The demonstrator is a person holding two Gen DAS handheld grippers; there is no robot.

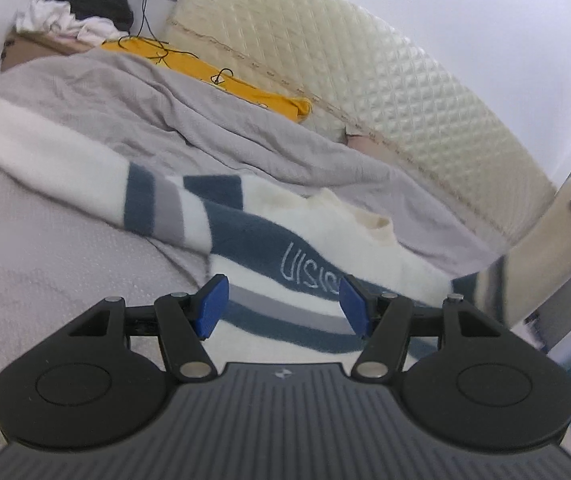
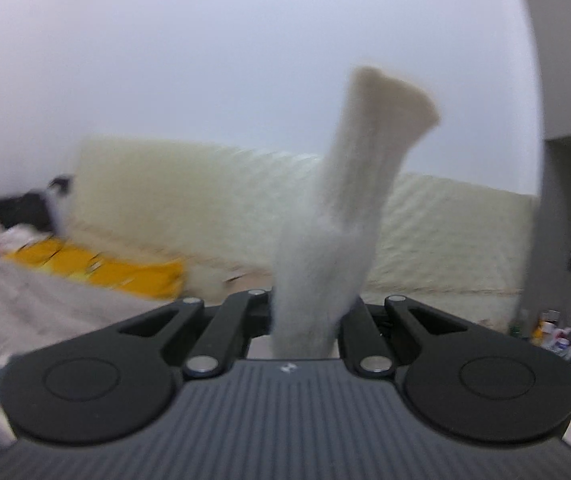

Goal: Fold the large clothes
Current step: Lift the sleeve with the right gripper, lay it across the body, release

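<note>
A white sweater with navy and grey stripes lies spread on the grey bedspread. Its left sleeve stretches out to the far left. My left gripper is open, its blue pads just above the sweater's striped body, holding nothing. My right gripper is shut on the sweater's right sleeve, whose cream cuff sticks up past the fingers. That lifted sleeve also shows at the right edge of the left wrist view.
A quilted cream mattress leans along the wall behind the bed. A yellow garment with a black cable lies beside it. A pile of white and dark clothes sits on a cardboard box at the far left. Small bottles stand at far right.
</note>
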